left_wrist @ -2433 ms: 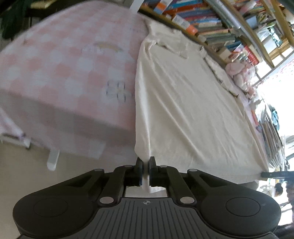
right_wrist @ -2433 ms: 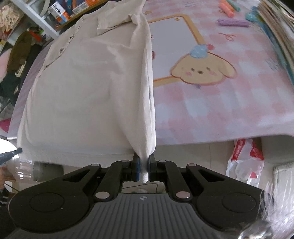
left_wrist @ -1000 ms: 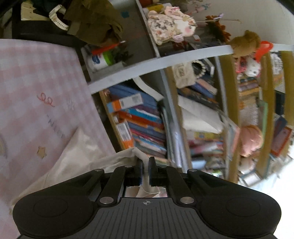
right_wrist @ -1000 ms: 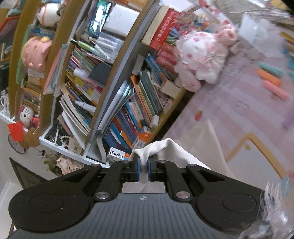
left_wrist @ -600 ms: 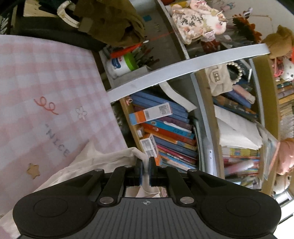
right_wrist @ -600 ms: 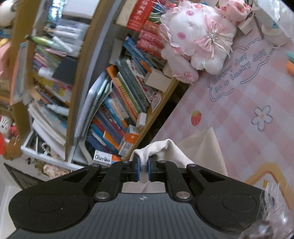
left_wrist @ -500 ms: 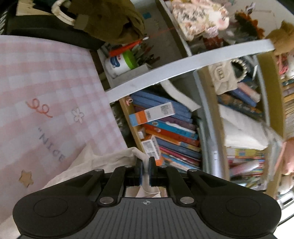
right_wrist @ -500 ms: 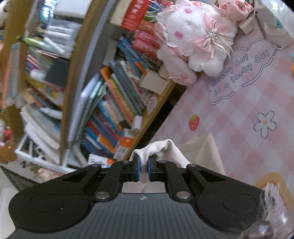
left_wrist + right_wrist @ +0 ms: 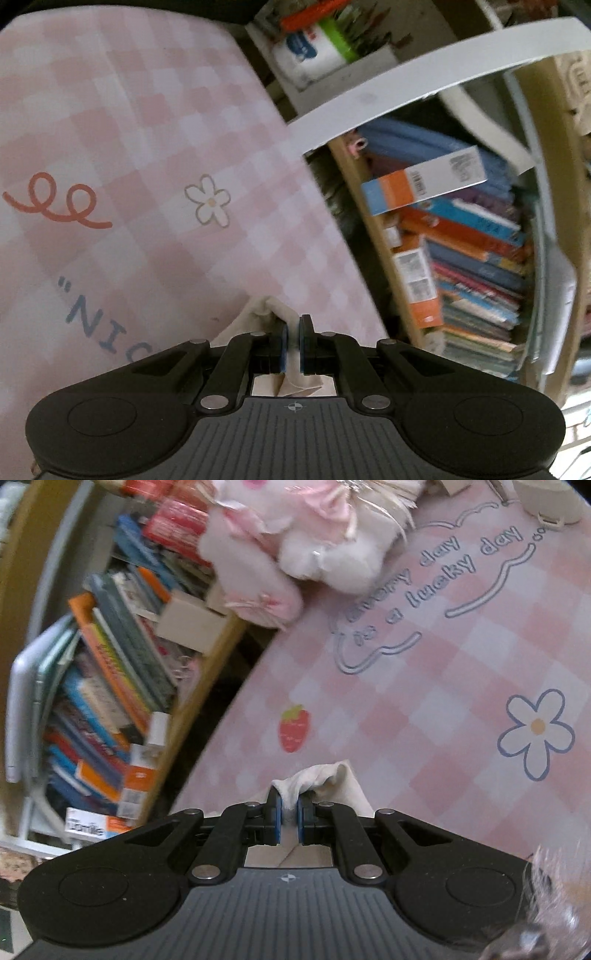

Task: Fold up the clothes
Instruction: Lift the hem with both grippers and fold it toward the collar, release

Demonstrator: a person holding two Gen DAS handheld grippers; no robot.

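Cream garment (image 9: 264, 308) pinched by left gripper (image 9: 291, 332), right gripper (image 9: 289, 805) likewise, above pink checked tablecloth (image 9: 147, 122)

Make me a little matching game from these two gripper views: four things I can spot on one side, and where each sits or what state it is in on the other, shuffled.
Things
1. cream garment
2. strawberry print
3. plush toy
4. orange squiggle

Places or states
A. drawn on the pink checked cloth, left of a white flower, left wrist view
B. pinched between closed jaws in both views
C. at the far edge of the table, beside the bookshelf
D. printed on the cloth just ahead of the right gripper

Pairs: 1-B, 2-D, 3-C, 4-A
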